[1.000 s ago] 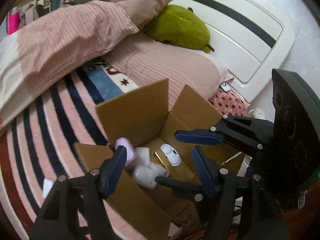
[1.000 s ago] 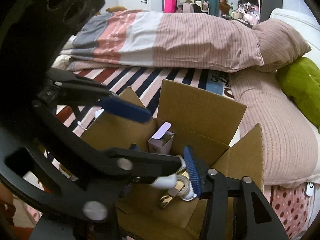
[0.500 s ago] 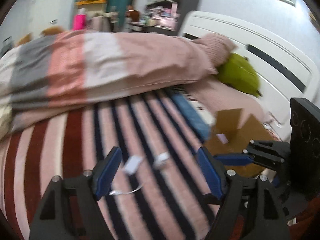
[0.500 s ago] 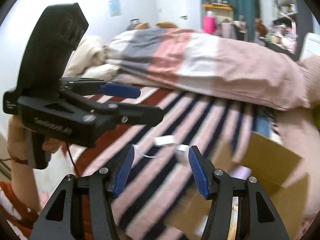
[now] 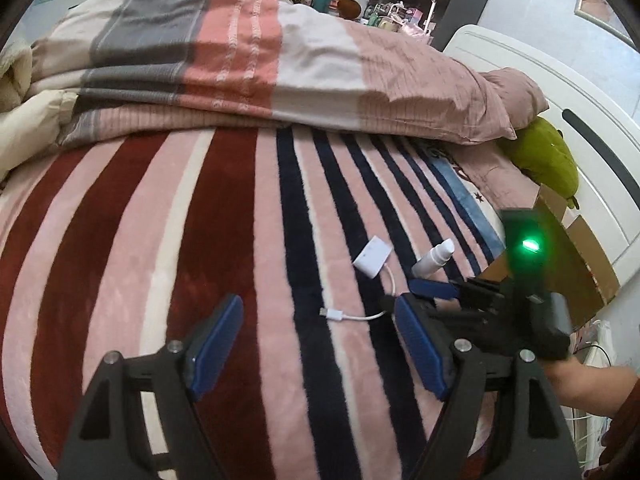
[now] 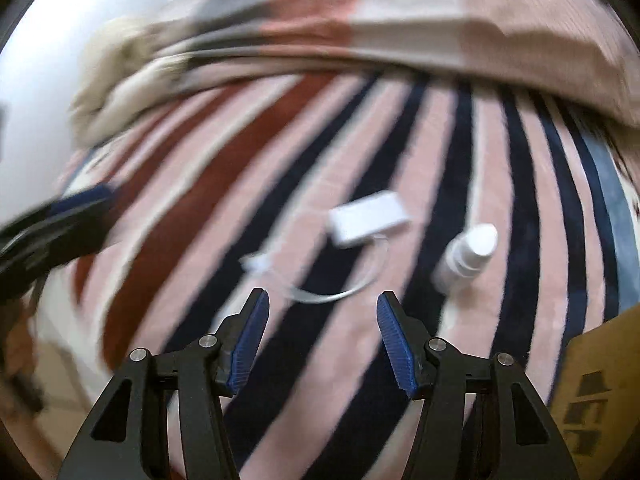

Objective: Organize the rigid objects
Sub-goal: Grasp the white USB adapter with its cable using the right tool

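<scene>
A white adapter with a thin cable (image 5: 373, 257) (image 6: 368, 216) and a small white spray bottle (image 5: 434, 258) (image 6: 468, 258) lie on the striped blanket (image 5: 224, 216). An open cardboard box (image 5: 568, 264) stands at the right; its corner shows in the right wrist view (image 6: 600, 376). My left gripper (image 5: 316, 344) is open and empty above the blanket, left of the adapter. My right gripper (image 6: 322, 336) is open and empty, just short of the cable; it also shows in the left wrist view (image 5: 432, 292). The right wrist view is blurred.
A folded striped duvet (image 5: 248, 52) lies across the back of the bed. A pink pillow (image 5: 508, 96) and a green plush (image 5: 544, 156) sit by the white headboard (image 5: 592, 120). Shelves stand beyond.
Both grippers have swung away from the box interior to the left, over the blanket. The adapter and spray bottle have come into view in front of them.
</scene>
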Demonstrator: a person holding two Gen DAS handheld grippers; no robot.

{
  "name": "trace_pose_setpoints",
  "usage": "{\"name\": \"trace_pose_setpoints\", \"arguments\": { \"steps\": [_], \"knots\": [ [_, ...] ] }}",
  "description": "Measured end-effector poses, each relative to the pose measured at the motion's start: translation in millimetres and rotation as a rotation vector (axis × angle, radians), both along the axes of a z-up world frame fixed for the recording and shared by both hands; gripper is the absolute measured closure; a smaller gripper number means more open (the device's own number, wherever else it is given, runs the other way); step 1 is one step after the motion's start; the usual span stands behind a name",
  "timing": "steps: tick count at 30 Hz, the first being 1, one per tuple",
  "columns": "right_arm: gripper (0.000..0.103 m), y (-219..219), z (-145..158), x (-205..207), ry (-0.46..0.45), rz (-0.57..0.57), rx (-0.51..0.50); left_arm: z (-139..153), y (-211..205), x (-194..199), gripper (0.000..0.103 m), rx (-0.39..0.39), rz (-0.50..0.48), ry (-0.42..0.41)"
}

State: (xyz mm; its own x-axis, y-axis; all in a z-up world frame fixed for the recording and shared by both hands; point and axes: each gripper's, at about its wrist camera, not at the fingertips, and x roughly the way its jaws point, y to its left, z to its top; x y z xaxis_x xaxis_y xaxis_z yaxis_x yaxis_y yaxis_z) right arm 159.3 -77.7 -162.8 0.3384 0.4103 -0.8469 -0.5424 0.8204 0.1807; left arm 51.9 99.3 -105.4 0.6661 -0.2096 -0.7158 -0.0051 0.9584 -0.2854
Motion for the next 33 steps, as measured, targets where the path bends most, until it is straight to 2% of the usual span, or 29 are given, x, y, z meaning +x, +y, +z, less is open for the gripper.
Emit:
{"name": "trace_pose_setpoints", "arguments": {
  "steps": [4, 5, 6, 7, 11, 14, 17, 19, 20, 21, 23, 25, 27, 30, 33],
  "knots": [
    [0.069, 1.8, -16.0, 22.4, -0.027, -0.060, -0.008, -1.1, -1.4, -1.5, 0.027, 0.004, 0.004, -0.005],
    [0.077, 3.6, -14.7, 22.9, -0.052, -0.058, -0.025, -0.9, -1.9, -1.2, 0.027, 0.004, 0.004, -0.007],
    [0.096, 5.3, -12.2, 20.6, -0.073, -0.049, -0.046, -0.5, -2.9, -0.6, 0.027, 0.004, 0.003, -0.008],
    [0.100, 6.3, -11.4, 19.5, -0.078, -0.037, -0.057, 0.4, -4.1, 0.2, 0.027, 0.003, 0.000, -0.011],
    [0.101, -2.2, -5.5, 2.4, -0.042, 0.026, -0.062, 4.1, -9.3, -1.5, 0.027, 0.008, -0.012, -0.018],
    [0.101, -13.0, -1.5, -24.0, 0.023, 0.103, -0.041, 6.2, -12.5, -3.3, 0.027, 0.017, -0.013, -0.019],
    [0.098, -11.4, -2.5, -39.1, 0.046, 0.174, -0.054, 8.0, -13.6, -4.8, 0.027, 0.016, -0.013, -0.021],
    [0.078, -9.3, -1.7, -45.3, -0.017, 0.205, -0.089, 8.3, -14.2, -5.0, 0.027, 0.021, -0.012, -0.019],
    [0.051, -8.2, -1.6, -44.5, -0.044, 0.201, -0.090, 8.4, -14.5, -5.2, 0.027, 0.024, -0.012, -0.017],
    [0.031, -8.1, -1.6, -43.1, -0.057, 0.194, -0.086, 8.3, -14.5, -5.1, 0.027, 0.025, -0.012, -0.015],
    [0.030, -5.0, -5.0, -37.6, -0.099, 0.182, -0.078, 7.6, -14.0, -5.4, 0.027, 0.027, -0.012, -0.008],
    [0.036, -2.6, -9.6, -34.5, -0.102, 0.199, -0.072, 6.3, -13.5, -5.4, 0.027, 0.035, -0.012, 0.002],
    [0.076, -4.5, -9.2, -35.7, -0.128, 0.215, -0.064, 6.3, -13.8, -5.6, 0.027, 0.033, -0.015, 0.006],
    [0.077, -3.9, -1.8, -35.5, -0.132, 0.226, -0.054, 9.1, -17.7, -5.6, 0.027, 0.014, -0.037, 0.003],
    [0.077, -3.6, 19.2, -43.3, -0.154, 0.237, -0.016, 17.4, -25.6, -5.5, 0.027, -0.012, -0.079, -0.013]
  ]
}}
